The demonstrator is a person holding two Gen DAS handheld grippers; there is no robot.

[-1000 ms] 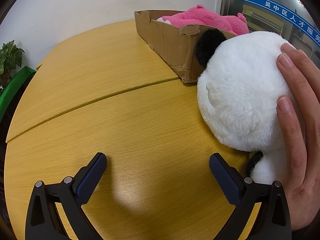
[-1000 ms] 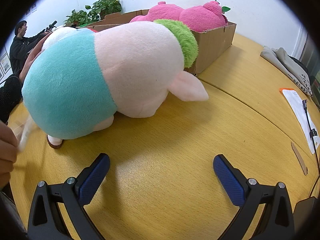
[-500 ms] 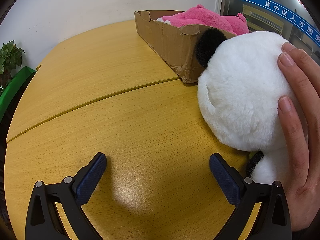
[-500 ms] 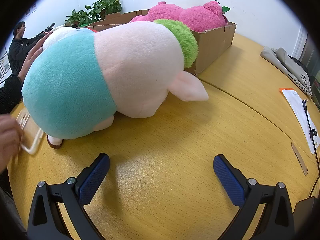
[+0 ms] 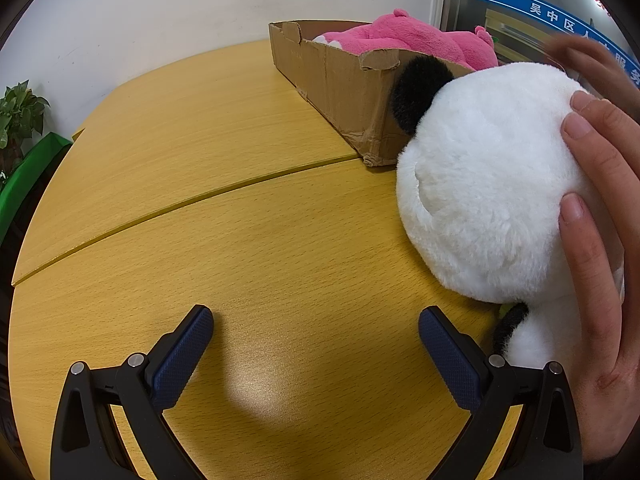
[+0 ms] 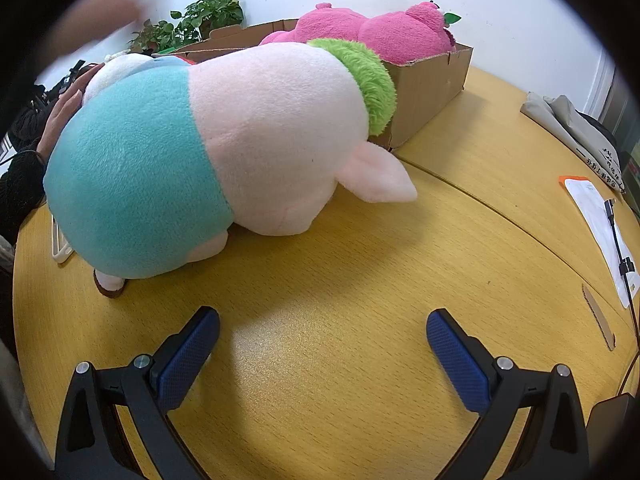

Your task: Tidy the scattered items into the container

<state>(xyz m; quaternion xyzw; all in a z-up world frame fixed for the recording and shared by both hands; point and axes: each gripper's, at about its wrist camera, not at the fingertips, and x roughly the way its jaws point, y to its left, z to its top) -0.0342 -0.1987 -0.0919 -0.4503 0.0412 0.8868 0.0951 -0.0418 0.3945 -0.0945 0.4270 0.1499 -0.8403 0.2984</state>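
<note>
A cardboard box (image 5: 344, 84) holds a pink plush (image 5: 404, 38) at the back of the yellow table (image 5: 240, 216). A white panda plush (image 5: 488, 196) stands in front of the box, with a bare hand (image 5: 604, 208) on it. My left gripper (image 5: 316, 332) is open and empty, low over the table, left of the panda. In the right wrist view a pink pig plush in a teal shirt with a green tuft (image 6: 224, 156) lies in front of the box (image 6: 428, 88) and its pink plush (image 6: 380, 28). My right gripper (image 6: 322, 332) is open and empty, just short of the pig.
A white phone case (image 6: 60, 248) lies left of the pig. Papers with a cable (image 6: 604, 232) and a folded bag (image 6: 572, 132) lie at the right. Potted plants (image 6: 192, 24) stand behind the box. A blurred hand (image 6: 92, 16) moves at upper left.
Both grippers have stayed still. The hand that put down the phone case by the pig has lifted away and is now blurred at upper left. A second blurred hand shows above the panda.
</note>
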